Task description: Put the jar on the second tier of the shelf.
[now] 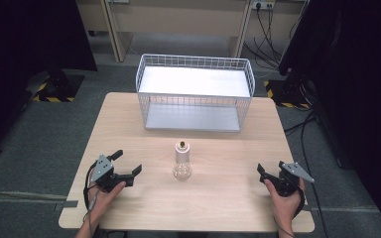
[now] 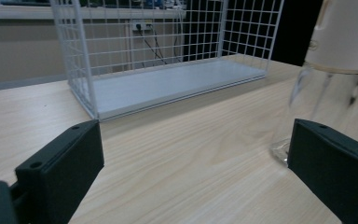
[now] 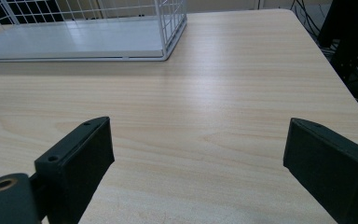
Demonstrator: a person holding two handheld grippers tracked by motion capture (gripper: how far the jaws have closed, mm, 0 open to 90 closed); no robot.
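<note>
The clear bottle (image 1: pixel 182 161) stands upright mid-worktop (image 1: pixel 218 203), at six o'clock from the wire basket (image 1: pixel 195 92), between the left tool (image 1: pixel 127 166) at nine and the right tool (image 1: pixel 261 174) at three, both wide and empty.

In the left gripper view, the clear glass bottle with a white neck (image 2: pixel 328 79) is cut off by the top edge, its base partly hidden behind a jaw.

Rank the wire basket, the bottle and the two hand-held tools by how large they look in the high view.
1. Wire basket, by far the largest.
2. Left tool and right tool: they look about alike, so no ranking between them.
3. Bottle, somewhat smaller than either; it is seen from above, which foreshortens it, so this place is unsure.
</note>
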